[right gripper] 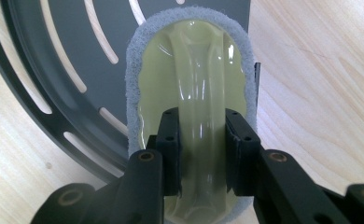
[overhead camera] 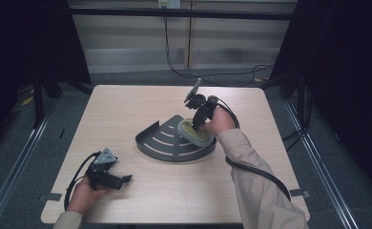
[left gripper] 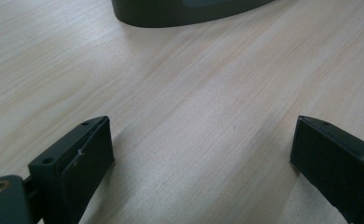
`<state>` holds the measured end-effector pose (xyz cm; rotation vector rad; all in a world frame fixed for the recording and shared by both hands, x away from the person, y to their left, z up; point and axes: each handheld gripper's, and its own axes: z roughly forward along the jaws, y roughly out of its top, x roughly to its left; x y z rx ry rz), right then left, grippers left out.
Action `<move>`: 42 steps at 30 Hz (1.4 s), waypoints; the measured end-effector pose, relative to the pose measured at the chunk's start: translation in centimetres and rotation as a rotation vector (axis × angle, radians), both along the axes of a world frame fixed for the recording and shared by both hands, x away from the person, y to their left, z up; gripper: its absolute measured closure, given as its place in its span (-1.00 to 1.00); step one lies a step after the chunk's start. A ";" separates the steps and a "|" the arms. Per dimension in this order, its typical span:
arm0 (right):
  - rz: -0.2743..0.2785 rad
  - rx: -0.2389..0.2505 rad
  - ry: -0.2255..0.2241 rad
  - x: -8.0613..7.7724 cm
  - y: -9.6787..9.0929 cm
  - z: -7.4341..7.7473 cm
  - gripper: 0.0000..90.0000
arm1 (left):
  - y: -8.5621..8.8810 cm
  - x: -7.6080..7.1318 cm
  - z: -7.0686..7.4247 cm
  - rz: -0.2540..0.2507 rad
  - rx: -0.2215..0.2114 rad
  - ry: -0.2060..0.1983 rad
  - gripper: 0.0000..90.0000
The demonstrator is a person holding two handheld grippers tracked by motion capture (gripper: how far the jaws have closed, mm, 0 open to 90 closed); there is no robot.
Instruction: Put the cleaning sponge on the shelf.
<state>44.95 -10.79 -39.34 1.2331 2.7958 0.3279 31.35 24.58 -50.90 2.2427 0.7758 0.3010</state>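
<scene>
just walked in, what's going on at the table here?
A person works two handheld grippers at a wooden table. The right gripper is shut on the raised handle of a yellow-green scrub pad with a grey fleecy rim, holding it over the right edge of a dark slotted corner tray; whether the pad rests on the tray is hard to tell. The left gripper sits near the table's front left, jaws open with nothing between them.
</scene>
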 end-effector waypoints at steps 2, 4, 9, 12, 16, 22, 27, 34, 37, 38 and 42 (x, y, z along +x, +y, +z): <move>0.002 0.002 0.002 0.1 -0.1 -0.3 0.58 | 0.0 0.0 0.0 0.001 -0.002 0.000 -0.88; -0.001 0.003 0.003 0.0 0.0 -0.4 0.58 | 0.0 0.0 0.0 0.001 -0.002 0.000 -0.88; -0.002 0.009 0.008 0.1 -0.1 -0.8 0.58 | 0.0 0.0 0.0 0.000 -0.001 0.000 -0.88; -0.001 0.004 0.012 0.2 -0.1 -1.2 0.58 | 0.0 0.0 0.0 0.000 -0.001 0.000 -0.88; 0.000 0.005 0.016 0.1 -0.1 -1.6 0.58 | 0.0 0.0 0.0 0.000 0.000 0.000 -0.88; -0.003 0.006 0.017 0.1 0.0 -1.9 0.57 | 0.0 0.0 0.0 0.001 -0.002 0.001 -0.88; 0.007 0.002 0.009 0.1 0.1 -1.9 0.57 | 0.0 0.0 0.0 0.001 -0.001 0.000 -0.88; 0.001 0.005 0.010 0.2 0.3 -2.2 0.57 | 0.0 0.0 0.0 0.000 -0.001 0.000 -0.88; 0.001 0.002 0.009 0.2 0.4 -2.3 0.57 | 0.0 0.0 0.0 0.001 -0.002 0.001 -0.88; 0.001 0.004 0.009 0.2 0.4 -2.3 0.57 | 0.0 0.0 0.0 0.001 -0.002 0.001 -0.88; -0.001 0.004 0.012 0.2 0.4 -2.5 0.57 | 0.0 0.0 0.0 0.001 -0.002 0.000 -0.88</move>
